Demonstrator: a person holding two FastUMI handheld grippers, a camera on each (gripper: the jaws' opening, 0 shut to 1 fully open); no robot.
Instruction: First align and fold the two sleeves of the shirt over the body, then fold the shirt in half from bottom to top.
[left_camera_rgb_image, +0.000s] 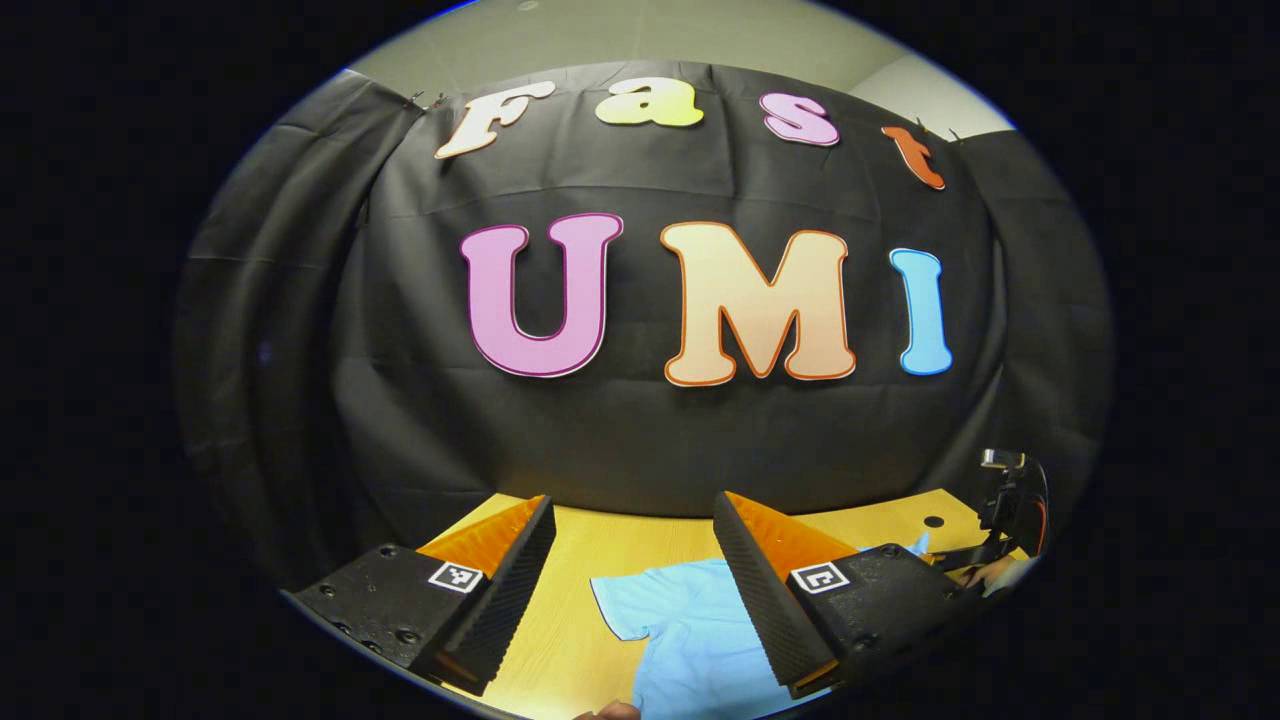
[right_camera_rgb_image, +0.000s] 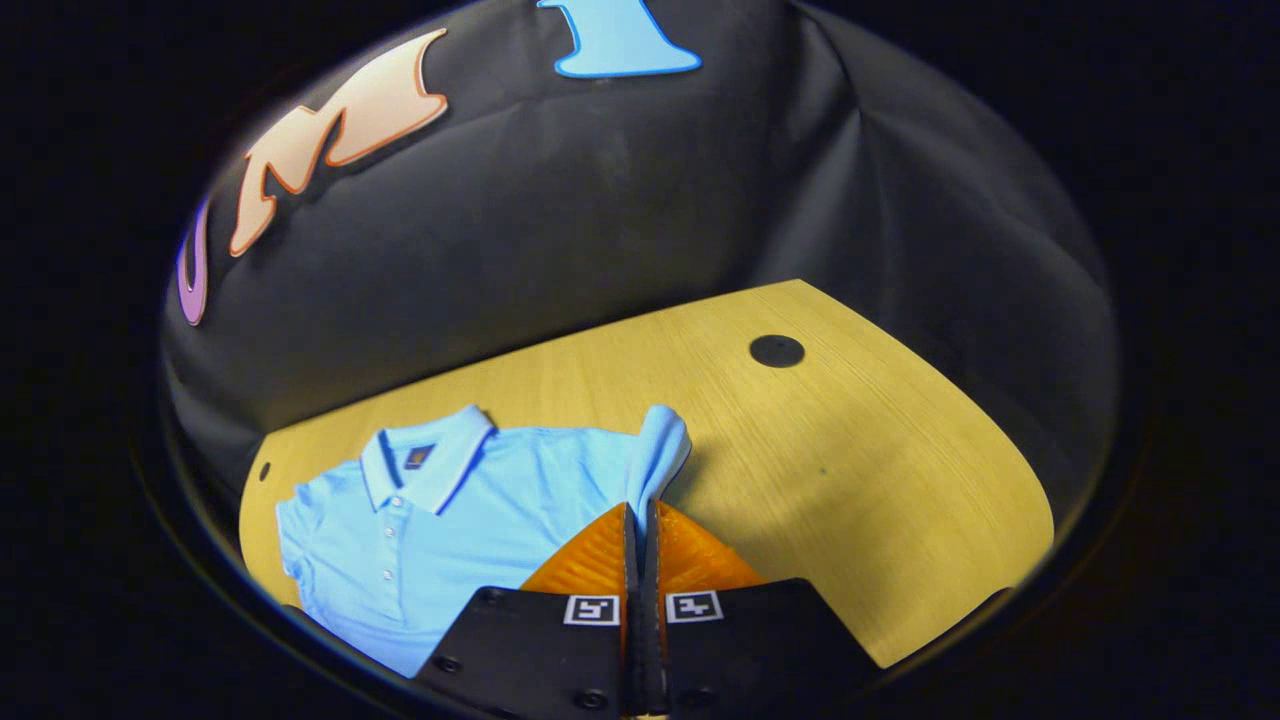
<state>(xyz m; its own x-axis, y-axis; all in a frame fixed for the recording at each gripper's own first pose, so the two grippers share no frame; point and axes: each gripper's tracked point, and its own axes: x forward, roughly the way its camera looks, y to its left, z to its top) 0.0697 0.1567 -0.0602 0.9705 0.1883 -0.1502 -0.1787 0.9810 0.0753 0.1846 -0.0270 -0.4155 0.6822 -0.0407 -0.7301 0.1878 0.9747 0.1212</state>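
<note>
Barely begun: right gripper pinches one sleeve of the shirt on the counter; left gripper gapes empty, folds remain.

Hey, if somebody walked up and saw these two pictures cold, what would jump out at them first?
Probably the light blue shirt spread front-up on the yellow wooden table, collar toward the black cloth wall. Next, the right gripper, its fingers closed together on the shirt's sleeve, which is lifted into a bunched fold. In the left gripper view, the left gripper hangs wide open above the shirt's other side.
</note>
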